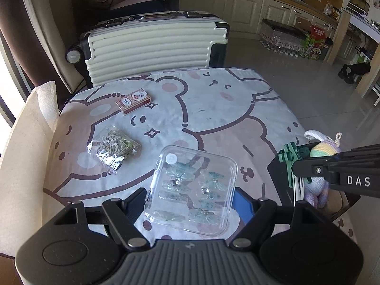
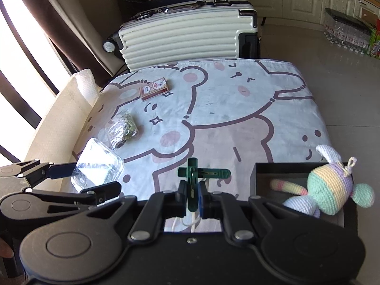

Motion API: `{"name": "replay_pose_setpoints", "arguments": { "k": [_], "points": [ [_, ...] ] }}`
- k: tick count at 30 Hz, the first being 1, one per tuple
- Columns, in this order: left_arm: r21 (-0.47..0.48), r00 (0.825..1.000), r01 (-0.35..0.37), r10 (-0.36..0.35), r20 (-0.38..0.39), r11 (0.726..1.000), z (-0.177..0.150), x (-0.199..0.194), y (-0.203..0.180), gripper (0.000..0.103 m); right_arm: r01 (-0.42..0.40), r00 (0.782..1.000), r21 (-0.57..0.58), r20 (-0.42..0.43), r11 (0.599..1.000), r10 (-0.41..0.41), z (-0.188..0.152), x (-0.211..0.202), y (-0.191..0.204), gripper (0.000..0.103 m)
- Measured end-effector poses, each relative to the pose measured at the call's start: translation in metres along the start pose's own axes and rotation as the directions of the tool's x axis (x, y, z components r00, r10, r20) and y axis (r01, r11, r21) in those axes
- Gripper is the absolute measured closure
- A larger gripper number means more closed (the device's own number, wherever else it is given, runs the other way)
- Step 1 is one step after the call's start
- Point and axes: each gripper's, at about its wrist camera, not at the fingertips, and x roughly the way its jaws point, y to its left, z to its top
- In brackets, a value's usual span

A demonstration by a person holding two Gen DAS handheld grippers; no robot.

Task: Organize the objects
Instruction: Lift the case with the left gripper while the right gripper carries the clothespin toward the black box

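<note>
My left gripper [image 1: 190, 201] is shut on a clear plastic box [image 1: 191, 190] of small clips and holds it above the table; the box also shows in the right wrist view [image 2: 97, 166]. My right gripper [image 2: 192, 196] is shut on a green clip tool [image 2: 197, 175], held over the table's near edge; the tool also shows in the left wrist view [image 1: 293, 156]. A crocheted pastel toy [image 2: 330, 190] lies in a black box [image 2: 258, 173] at the right. A red card box [image 1: 133, 101] and a foil bag [image 1: 112, 147] lie on the cartoon tablecloth [image 1: 213, 109].
A cream suitcase [image 1: 152, 45] stands behind the table. A white paper roll [image 1: 47, 102] and a cream cushion [image 1: 21, 166] sit at the table's left edge. Kitchen cabinets [image 1: 249, 9] and packs of bottles [image 1: 282, 38] are at the far right.
</note>
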Motion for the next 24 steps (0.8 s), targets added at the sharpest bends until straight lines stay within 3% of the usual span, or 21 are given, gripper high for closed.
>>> {"name": "replay_pose_setpoints", "arguments": {
  "k": [24],
  "points": [
    [-0.102, 0.998, -0.052, 0.055, 0.029, 0.993, -0.019, -0.044, 0.025, 0.025, 0.010, 0.998, -0.062, 0.058, 0.998, -0.006, -0.018, -0.034, 0.028, 0.094]
  ]
}}
